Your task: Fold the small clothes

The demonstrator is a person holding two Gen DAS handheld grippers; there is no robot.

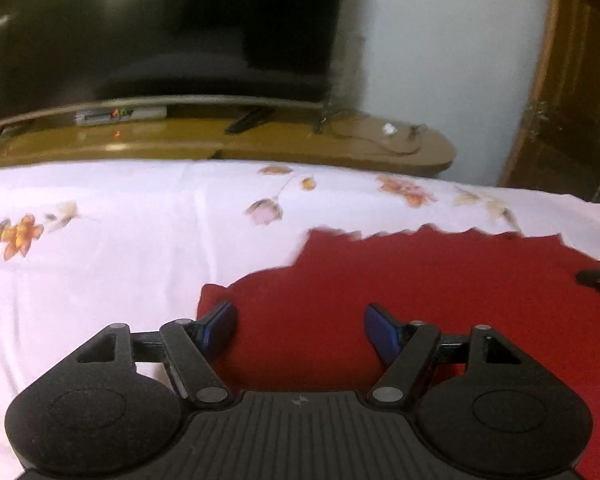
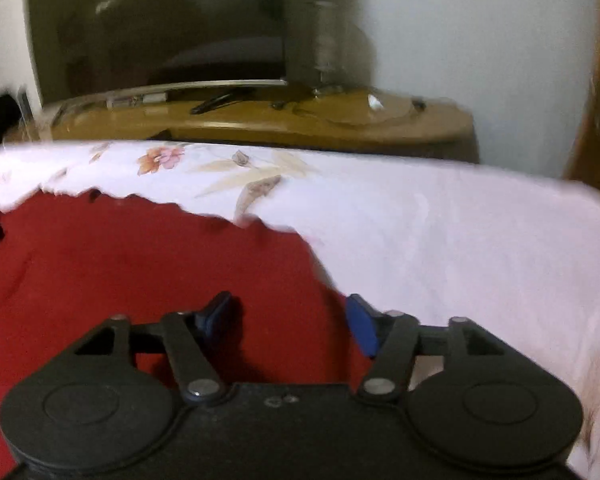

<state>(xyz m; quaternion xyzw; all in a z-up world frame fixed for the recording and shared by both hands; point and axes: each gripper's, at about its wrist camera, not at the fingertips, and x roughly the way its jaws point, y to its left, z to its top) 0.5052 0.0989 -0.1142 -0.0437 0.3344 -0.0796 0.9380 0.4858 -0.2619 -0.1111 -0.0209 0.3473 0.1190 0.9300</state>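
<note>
A red garment lies flat on a white floral bedsheet. In the left wrist view my left gripper is open, its blue fingertips spread over the garment's near left corner. The tip of the other gripper shows at the right edge. In the right wrist view the same red garment fills the left half. My right gripper is open over its near right edge, with the right blue fingertip at the border of cloth and sheet. Neither holds anything.
Beyond the bed stands a low wooden TV stand with a large dark television on it, also in the right wrist view. A white wall and a wooden door lie at the right.
</note>
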